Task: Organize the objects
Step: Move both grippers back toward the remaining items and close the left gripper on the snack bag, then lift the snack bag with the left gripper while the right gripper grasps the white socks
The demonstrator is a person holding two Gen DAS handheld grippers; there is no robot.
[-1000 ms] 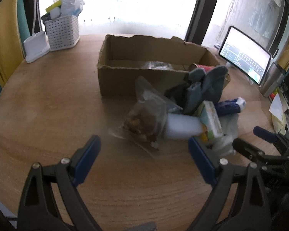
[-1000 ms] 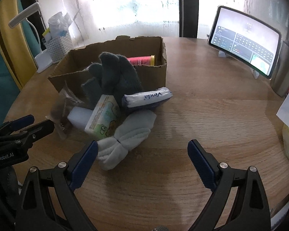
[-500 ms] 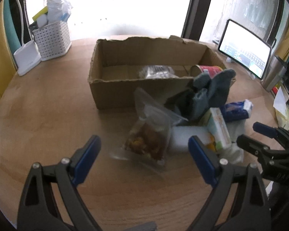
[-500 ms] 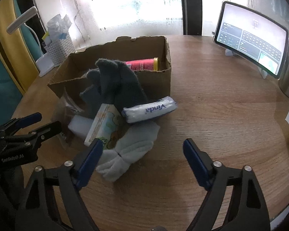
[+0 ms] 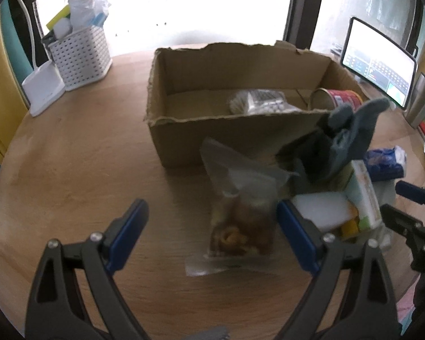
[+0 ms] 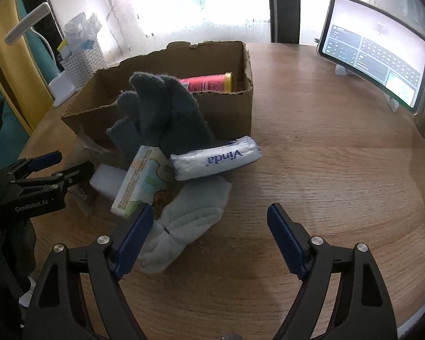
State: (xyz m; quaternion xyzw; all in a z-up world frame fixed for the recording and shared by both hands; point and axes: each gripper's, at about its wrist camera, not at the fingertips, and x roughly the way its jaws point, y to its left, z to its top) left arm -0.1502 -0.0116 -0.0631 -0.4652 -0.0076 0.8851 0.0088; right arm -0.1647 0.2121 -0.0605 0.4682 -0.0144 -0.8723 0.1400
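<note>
On a round wooden desk [image 6: 325, 155], 2 hand-held tools face a heap of household items piled against the near wall of an open cardboard box [image 5: 240, 130]. The left tool [image 5: 212, 226], its blue-padded fingers spread wide apart and holding nothing, hangs low over a clear plastic snack bag [image 5: 240, 215] that lies between them on the desk. The right tool [image 6: 209, 235], also spread wide and empty, points at a rolled pair of pale socks [image 6: 189, 218]; its left finger sits just beside the roll. Above the socks rest a Vinda tissue pack [image 6: 215, 160] and a small printed carton [image 6: 144, 181], with a white block [image 6: 107, 178] to the carton's left and a dark grey glove [image 6: 167, 116] leaning on the box. Inside the box lie a red can [image 6: 206, 83] and a silvery wrapped packet [image 5: 260, 103]. A white perforated basket [image 5: 79, 56] stands at the far left; a lit tablet [image 6: 374, 51] stands at the far right.
</note>
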